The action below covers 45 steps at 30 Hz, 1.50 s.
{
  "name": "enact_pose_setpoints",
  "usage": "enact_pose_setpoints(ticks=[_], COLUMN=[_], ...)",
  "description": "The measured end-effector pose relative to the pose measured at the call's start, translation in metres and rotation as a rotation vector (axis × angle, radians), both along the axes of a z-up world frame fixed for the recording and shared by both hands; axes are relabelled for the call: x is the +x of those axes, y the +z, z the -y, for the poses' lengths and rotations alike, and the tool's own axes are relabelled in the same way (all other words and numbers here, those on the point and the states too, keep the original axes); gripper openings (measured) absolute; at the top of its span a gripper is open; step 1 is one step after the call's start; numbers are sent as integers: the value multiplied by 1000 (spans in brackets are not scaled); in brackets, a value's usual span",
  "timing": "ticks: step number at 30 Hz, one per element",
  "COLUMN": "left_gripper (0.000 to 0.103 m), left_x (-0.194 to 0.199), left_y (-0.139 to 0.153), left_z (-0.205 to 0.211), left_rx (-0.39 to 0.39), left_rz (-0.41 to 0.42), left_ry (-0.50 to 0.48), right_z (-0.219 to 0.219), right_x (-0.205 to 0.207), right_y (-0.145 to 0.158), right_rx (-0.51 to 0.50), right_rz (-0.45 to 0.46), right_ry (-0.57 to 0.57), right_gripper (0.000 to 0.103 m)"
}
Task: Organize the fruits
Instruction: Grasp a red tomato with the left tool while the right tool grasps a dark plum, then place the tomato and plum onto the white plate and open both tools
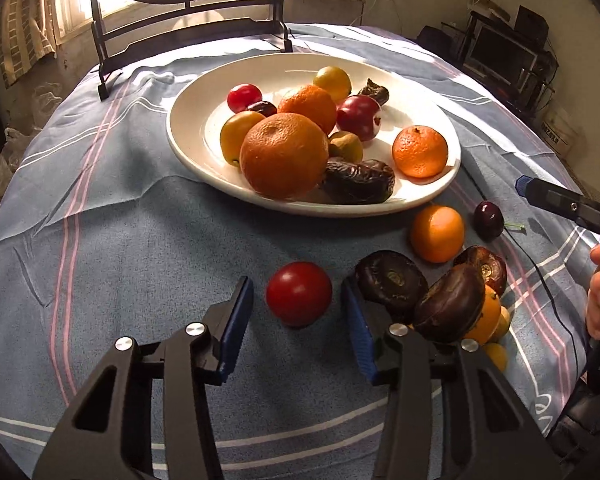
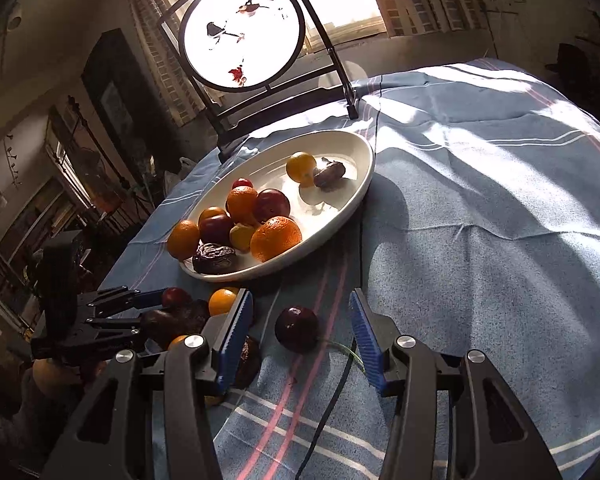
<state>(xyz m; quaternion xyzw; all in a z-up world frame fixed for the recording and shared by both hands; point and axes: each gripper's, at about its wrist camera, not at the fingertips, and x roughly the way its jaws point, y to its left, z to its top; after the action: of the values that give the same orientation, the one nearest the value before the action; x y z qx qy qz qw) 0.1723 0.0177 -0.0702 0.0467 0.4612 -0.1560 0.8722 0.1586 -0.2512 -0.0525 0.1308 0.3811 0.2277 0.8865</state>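
1. Left wrist view: the left gripper (image 1: 297, 322) is spread wide around a red fruit (image 1: 299, 293) on the tablecloth (image 1: 120, 248), gaps either side; dark fruits (image 1: 392, 278) crowd its right finger; the white plate (image 1: 188, 148) of fruit sits beyond.
2. Right wrist view: the right gripper (image 2: 302, 342) gapes wide around a dark cherry (image 2: 297, 329), untouched; bare cloth lies rightward; the plate's rim (image 2: 356, 196) is near.

The bench is covered by a blue woven cloth with white and pink stripes (image 1: 120, 240), creased toward 10 o'clock. A wide white ceramic plate (image 1: 188, 136) heaped with fruit sits on it at 12 o'clock, with a black metal stand holding a round painted screen (image 1: 188, 20) beyond. Lying directly on the cloth: a round red tomato-like fruit (image 1: 299, 293) at centre, a small orange tangerine (image 1: 437, 233) and a dark cherry (image 1: 488, 219) at 2 o'clock, and dark brown wrinkled fruits (image 1: 390, 280) at 3 o'clock. A thin black cable (image 1: 548, 280) crosses the cloth's right side.
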Motion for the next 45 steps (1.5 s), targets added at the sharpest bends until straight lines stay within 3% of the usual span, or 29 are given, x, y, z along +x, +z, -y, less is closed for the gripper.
enact_pose_setpoints(ticks=[4,5,9,13,16,19,31,36,40,41,43,44,45], left_gripper=[42,28,29,29,29,28,29,29,30,35,39,41,51], left_x=[2,2,-3,-7,-12,-17,-29,5,47,57,68,67,63], left_y=[0,1,8,10,11,13,43,71,78,76,74,75,77], left_z=[-3,-4,-18,-22,-21,-20,-31,-8,14,17,17,16,14], left_rx=[-41,-59,-152,-175,-172,-165,-250,-229,-193,-183,-187,-195,-203], left_rz=[-8,-6,28,37,49,65,198,206,193,174,158,157,170], left_ry=[-11,-10,17,31,27,28,53,29,34,43,70,74,76], right_z=[-8,-11,-29,-57,-63,-60,-18,-29,-48,-51,-49,-47,-46], right_x=[1,1,2,4,7,10,2,46,83,91,96,93,88], right_y=[-2,-2,-4,-10,-14,-17,26,56,59,56,51,49,47], right_rx=[-40,-54,-158,-326,-372,-370,-163,-141,-150,-150,-148,-135,-127], right_rz=[-16,-19,-27,-43,-60,-82,74,95,92,87,77,72,70], right_ry=[21,25,56,92,95,84,23,28,28,32,-7,-11,-2], right_gripper=[50,50,50,44,39,29,29,29,30,31,47,48,48])
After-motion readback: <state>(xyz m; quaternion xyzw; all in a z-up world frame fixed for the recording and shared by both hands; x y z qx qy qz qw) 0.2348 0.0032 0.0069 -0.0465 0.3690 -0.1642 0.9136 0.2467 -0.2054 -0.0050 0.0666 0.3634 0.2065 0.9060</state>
